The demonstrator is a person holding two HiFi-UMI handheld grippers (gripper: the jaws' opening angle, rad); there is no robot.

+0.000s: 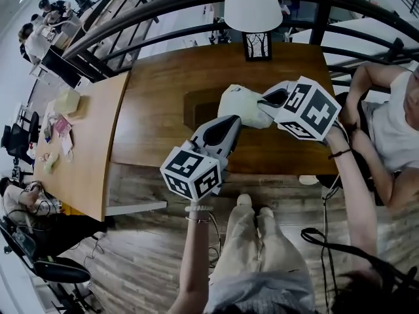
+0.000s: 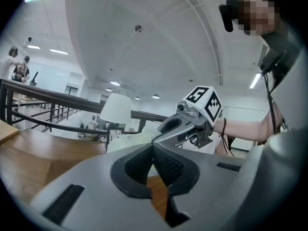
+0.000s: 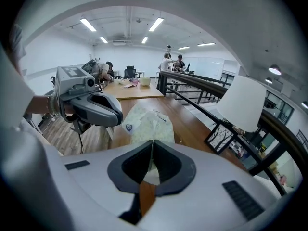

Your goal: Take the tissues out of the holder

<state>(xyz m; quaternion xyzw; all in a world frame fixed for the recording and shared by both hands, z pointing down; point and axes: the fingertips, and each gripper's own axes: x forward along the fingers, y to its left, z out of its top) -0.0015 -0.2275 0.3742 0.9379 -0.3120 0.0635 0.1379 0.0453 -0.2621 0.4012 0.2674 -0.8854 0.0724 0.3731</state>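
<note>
Tissue pack [image 1: 243,104] is up btwn both claws, over the middle of the wooden table [image 1: 157,110], a bit nearer than the lamp [image 1: 252,4]. Looks clear of the tabletop, tho I can't be 100% sure from these angles.

Right gripper [image 1: 265,102] is clamped fully shut on the right end, w/ just a thin bit of the pack's wrapper pinched btwn the pads. Left gripper [image 1: 237,120] has its jaws together too, at the pack's near-left corner. There's something white showing btwn the pads, so prob a pinch on the wrapper as well.

There's a darker rectangle [image 1: 196,106] on the table just left of the pack. Could be the holder, can't tell tbh. If so, the pack is basically out already.

Tips for this step imo: both grips are on thin film, not the body, so it could slip or tear. Keep both claws moving together, no pulling apart. Carry it low and steady to a bare bit of table. Let it rest fully before loosening either claw.
</note>
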